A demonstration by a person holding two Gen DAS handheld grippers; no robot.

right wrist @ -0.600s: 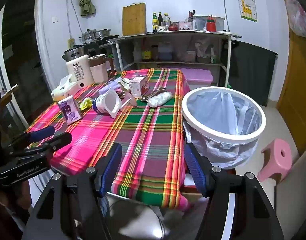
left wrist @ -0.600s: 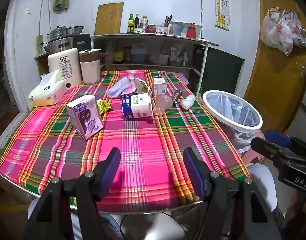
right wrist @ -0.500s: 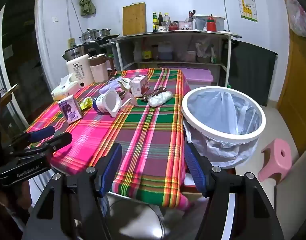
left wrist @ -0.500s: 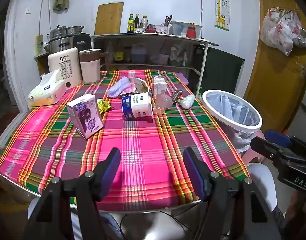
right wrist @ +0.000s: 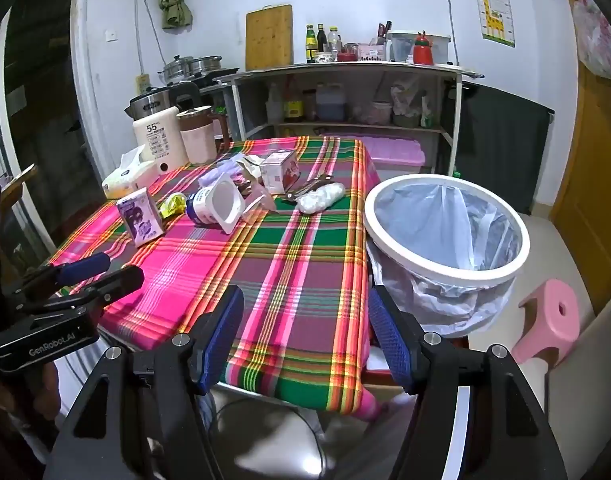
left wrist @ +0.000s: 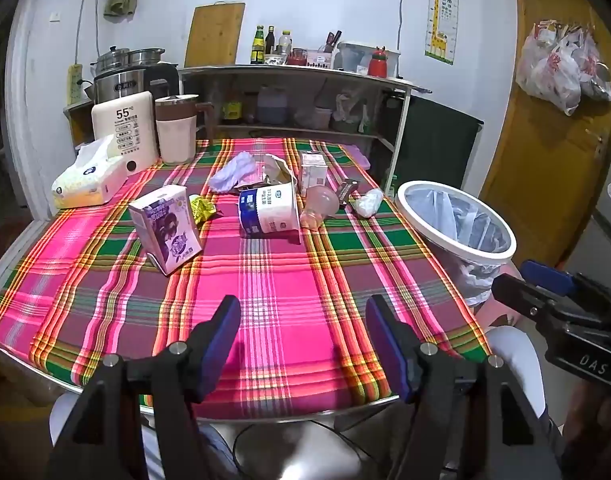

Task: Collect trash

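Trash lies on the plaid table (left wrist: 273,280): a purple milk carton (left wrist: 165,228), a yellow wrapper (left wrist: 201,208), a tipped white and blue tub (left wrist: 267,208), a pink bulb-shaped piece (left wrist: 320,202), a small white carton (left wrist: 313,168), a crumpled white wad (left wrist: 367,203) and a lilac cloth (left wrist: 233,170). A white bin with a clear liner (left wrist: 457,216) stands off the table's right edge; it also shows in the right wrist view (right wrist: 445,220). My left gripper (left wrist: 301,332) is open and empty over the near table edge. My right gripper (right wrist: 301,328) is open and empty at the near right corner.
A tissue pack (left wrist: 87,180), a white warmer marked 55 (left wrist: 125,128) and a kettle jug (left wrist: 176,128) stand at the table's back left. A shelf with bottles (left wrist: 297,92) is behind. A pink stool (right wrist: 549,320) sits on the floor right of the bin.
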